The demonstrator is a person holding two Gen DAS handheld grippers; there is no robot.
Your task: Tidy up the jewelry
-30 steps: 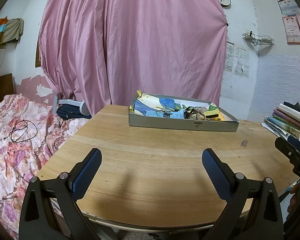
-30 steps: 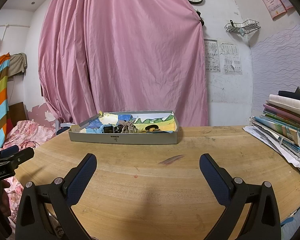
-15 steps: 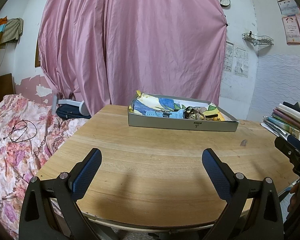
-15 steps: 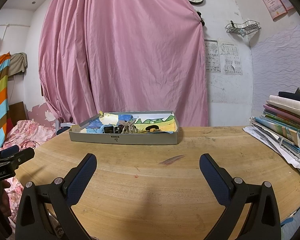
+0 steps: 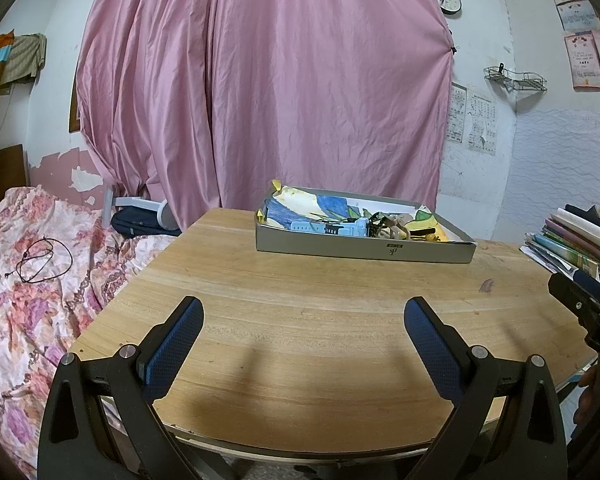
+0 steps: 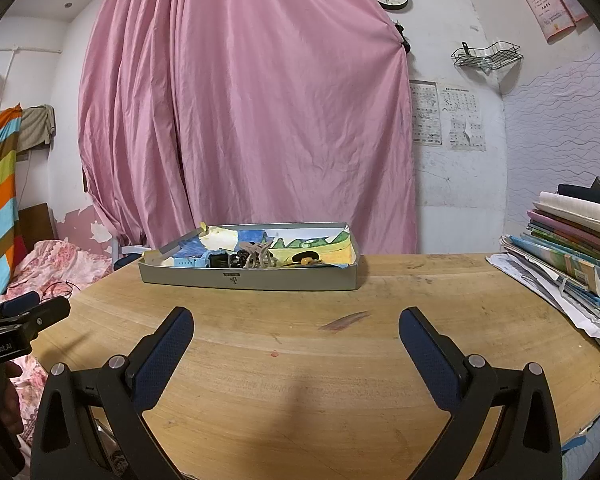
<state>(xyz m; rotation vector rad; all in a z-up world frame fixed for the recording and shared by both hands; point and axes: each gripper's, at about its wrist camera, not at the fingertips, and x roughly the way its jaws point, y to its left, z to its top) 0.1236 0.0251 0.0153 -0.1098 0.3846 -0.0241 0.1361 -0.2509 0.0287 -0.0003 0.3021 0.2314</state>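
Note:
A shallow grey box (image 5: 364,250) (image 6: 248,279) stands at the far side of the round wooden table (image 5: 320,320) (image 6: 300,360). It is lined with painted paper and holds a blue strip (image 5: 320,227) (image 6: 188,262), a beige hair claw (image 5: 396,226) (image 6: 256,256) and small dark pieces. My left gripper (image 5: 303,320) hovers open over the table's near edge, well short of the box. My right gripper (image 6: 296,330) is also open and empty, apart from the box. Each gripper shows at the edge of the other's view.
A stack of books and papers (image 6: 568,256) (image 5: 572,240) covers the table's right side. A bed with a floral cover (image 5: 32,264) lies left of the table, with a black cord (image 5: 40,258) on it. A pink curtain (image 5: 260,80) hangs behind.

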